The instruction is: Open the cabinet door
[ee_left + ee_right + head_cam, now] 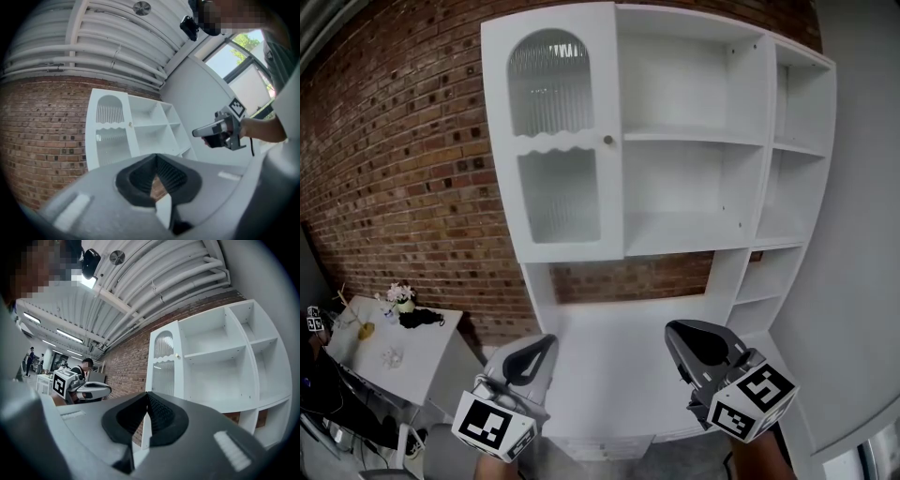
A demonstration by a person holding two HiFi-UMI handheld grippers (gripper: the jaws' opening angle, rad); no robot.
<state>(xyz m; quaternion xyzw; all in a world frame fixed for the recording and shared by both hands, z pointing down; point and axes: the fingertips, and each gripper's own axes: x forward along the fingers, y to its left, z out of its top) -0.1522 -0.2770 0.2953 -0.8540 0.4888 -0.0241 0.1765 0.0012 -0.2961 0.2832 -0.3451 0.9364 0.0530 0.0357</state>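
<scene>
A tall white cabinet [703, 141] stands against a brick wall. Its one door [558, 141], with ribbed glass panes and a small round knob [607, 140], covers the upper left compartment and lies flat to the front. My left gripper [546, 343] and right gripper [675, 330] hover low, in front of the cabinet's counter [609, 366], well below the knob and apart from it. Both have their jaws shut with nothing between them. The door [110, 129] shows beyond the left gripper [157, 164], and the door [164, 364] also beyond the right gripper [147, 399].
Open shelves [694, 136] fill the cabinet's middle and right. A small white table [422, 352] with flowers [398, 298] and small items stands at the lower left. A grey wall [862, 234] closes the right side. People stand far back in the right gripper view.
</scene>
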